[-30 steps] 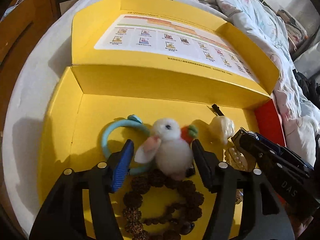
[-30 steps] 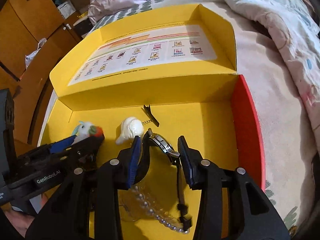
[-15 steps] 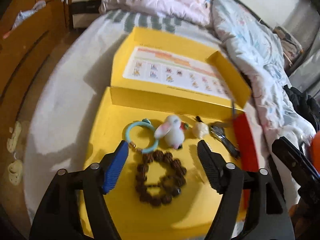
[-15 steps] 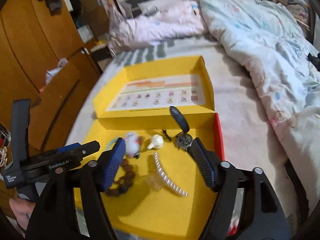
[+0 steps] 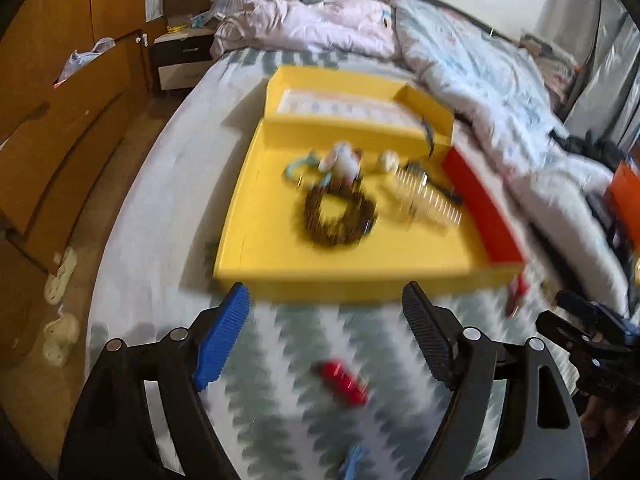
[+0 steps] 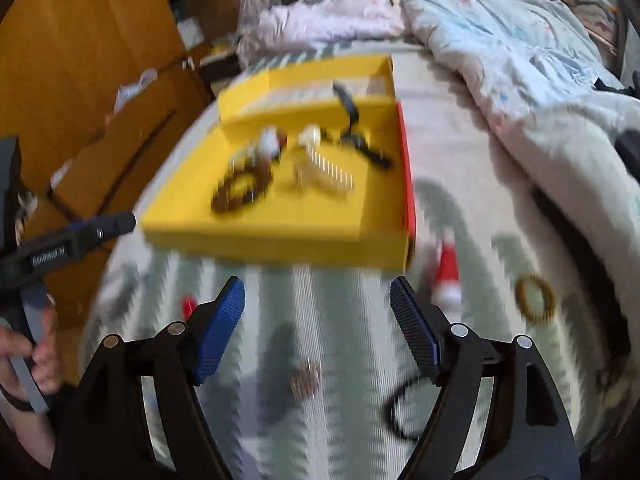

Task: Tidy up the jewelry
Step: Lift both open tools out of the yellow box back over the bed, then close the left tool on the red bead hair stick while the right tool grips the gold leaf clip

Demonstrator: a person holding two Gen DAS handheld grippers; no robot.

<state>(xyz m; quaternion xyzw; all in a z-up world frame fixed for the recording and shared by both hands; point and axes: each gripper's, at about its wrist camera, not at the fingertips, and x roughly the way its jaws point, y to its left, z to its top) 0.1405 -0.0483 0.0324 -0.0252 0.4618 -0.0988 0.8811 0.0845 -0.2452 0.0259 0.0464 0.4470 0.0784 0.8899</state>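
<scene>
I hold my left gripper (image 5: 326,312) and my right gripper (image 6: 317,304) above the patterned bedspread (image 6: 340,320), each with its jaws opening wide and nothing between them. The yellow box (image 5: 280,256) lies on the bed toward twelve o'clock of both grippers, its lid folded back at the far side and a red flap (image 5: 480,208) along its three o'clock wall. Inside I can make out a brown bead bracelet (image 5: 340,216) near the middle, a teal ring (image 5: 298,166) and a white plush charm (image 5: 342,160) at its eleven to twelve o'clock, a small pale charm (image 5: 387,160) beside those, a pearl comb (image 5: 430,200) at three o'clock of the beads and a black-strapped watch (image 6: 354,128) by the back wall. So I judge a good share already collected. Still loose on the bedspread are a red clip (image 5: 342,384) just ahead of my left gripper, a bit of blue (image 5: 354,460) at six o'clock, a red and white piece (image 6: 448,276) by the box's near right corner, an amber bangle (image 6: 536,296) at three o'clock, a black band (image 6: 404,412) and a small brownish piece (image 6: 306,380) under my right gripper. The blur hides finer detail, so I cannot tell whether more lies about. I reckon roughly half remains, and the red clip looks the handiest next pick for my left.
</scene>
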